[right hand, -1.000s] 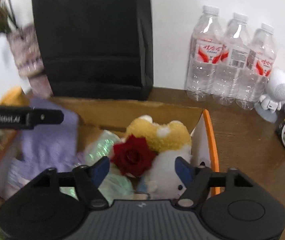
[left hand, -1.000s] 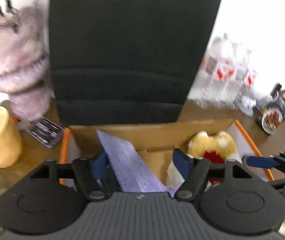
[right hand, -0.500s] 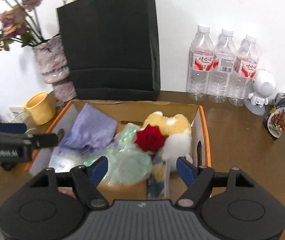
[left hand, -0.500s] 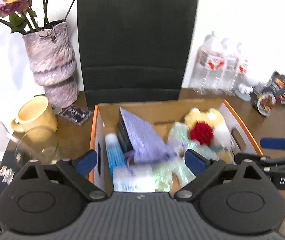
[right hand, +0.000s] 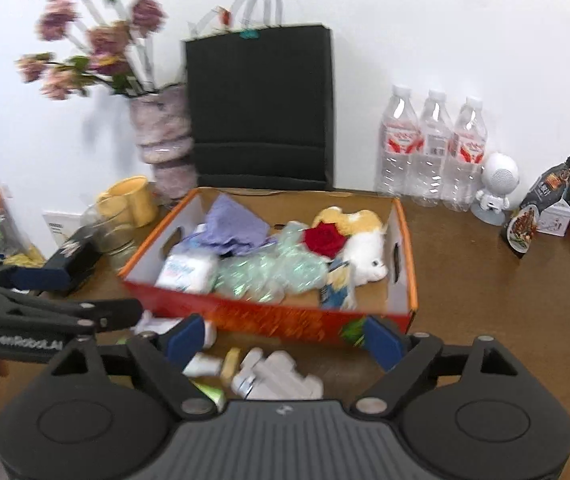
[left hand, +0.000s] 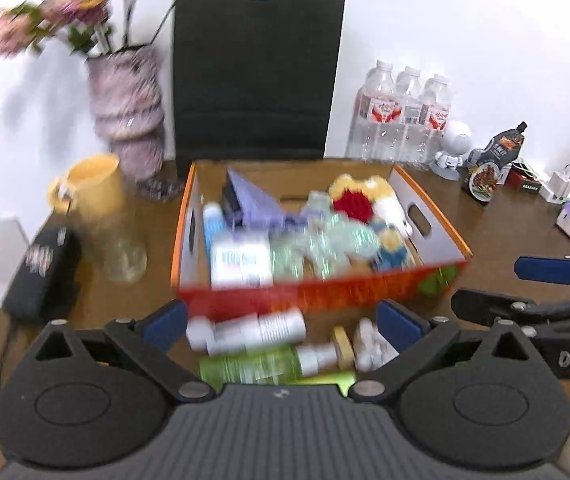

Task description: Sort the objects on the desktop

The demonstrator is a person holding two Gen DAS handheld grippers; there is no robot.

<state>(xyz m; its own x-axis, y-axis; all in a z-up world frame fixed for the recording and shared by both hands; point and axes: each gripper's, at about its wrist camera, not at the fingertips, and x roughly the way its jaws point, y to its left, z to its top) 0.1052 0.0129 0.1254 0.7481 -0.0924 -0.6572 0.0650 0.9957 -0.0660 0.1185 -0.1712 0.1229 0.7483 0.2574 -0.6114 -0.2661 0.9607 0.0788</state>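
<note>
An orange cardboard box (left hand: 317, 296) (right hand: 269, 316) sits mid-table. It holds a purple cloth (right hand: 237, 224), a tissue pack (right hand: 187, 270), iridescent wrap (right hand: 269, 268), a red rose (right hand: 323, 238) and a yellow-white plush (right hand: 365, 240). In front of the box lie a white bottle (left hand: 253, 332), a green bottle (left hand: 257, 364) and small white items (right hand: 273, 380). My left gripper (left hand: 281, 322) is open and empty above these. My right gripper (right hand: 281, 336) is open and empty above them too.
A black paper bag (right hand: 261, 108) stands behind the box. A vase of flowers (right hand: 161, 140), a yellow mug (right hand: 129, 200), a glass (right hand: 111, 232) and a black case (right hand: 75, 256) are left. Three water bottles (right hand: 433, 148), a white robot toy (right hand: 497, 184) and packets are right.
Both grippers have pulled back and up from inside the box. The box front and the bottles lying before it have come into view. The left gripper let go of the purple cloth.
</note>
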